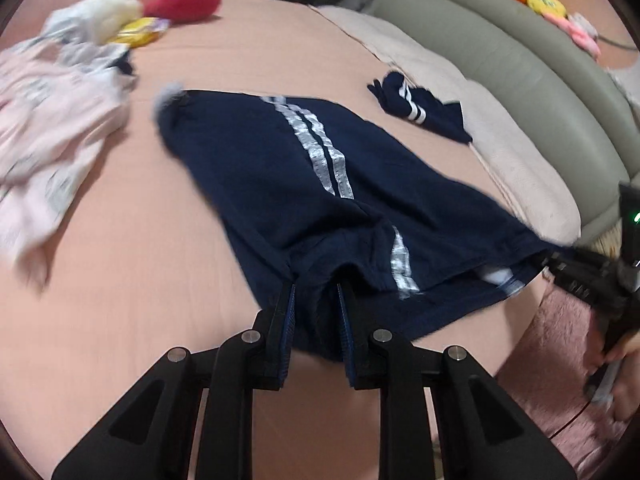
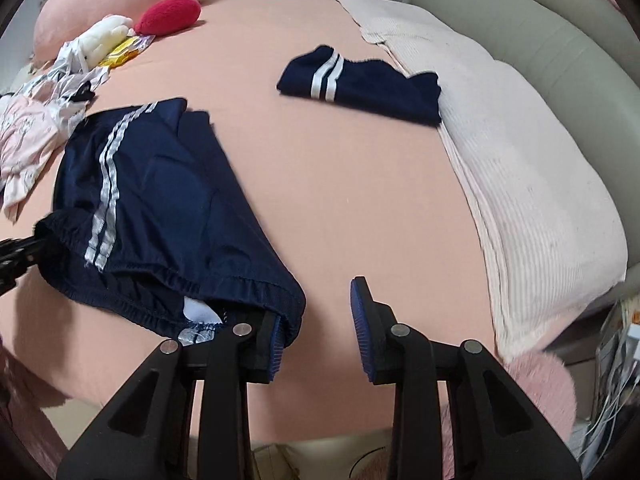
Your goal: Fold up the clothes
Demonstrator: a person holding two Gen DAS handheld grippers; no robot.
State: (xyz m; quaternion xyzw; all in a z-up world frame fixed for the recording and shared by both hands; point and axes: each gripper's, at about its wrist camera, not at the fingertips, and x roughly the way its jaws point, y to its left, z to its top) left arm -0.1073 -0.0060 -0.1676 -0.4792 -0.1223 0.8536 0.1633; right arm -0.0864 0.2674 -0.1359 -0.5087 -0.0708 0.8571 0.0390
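Observation:
Navy shorts with two white side stripes (image 1: 280, 184) (image 2: 160, 208) lie spread on the pink bed sheet (image 1: 120, 280), with their waistband toward me. My left gripper (image 1: 316, 304) is shut on a bunch of waistband fabric, which fills the gap between its pads. In the right wrist view it shows as a black tip at the left edge (image 2: 18, 254). My right gripper (image 2: 318, 304) stands open. The other waistband corner rests against its left finger (image 2: 276, 332), and bare sheet shows between the pads. From the left wrist view the right gripper (image 1: 560, 268) is at the right edge.
A folded navy striped garment (image 2: 360, 88) (image 1: 420, 112) lies further back beside a beige blanket (image 2: 520, 180). A heap of pink and white clothes (image 1: 48, 128), a red plush (image 2: 168, 14) and a white toy sit at the far left. A grey-green padded edge (image 1: 520, 52) borders the right.

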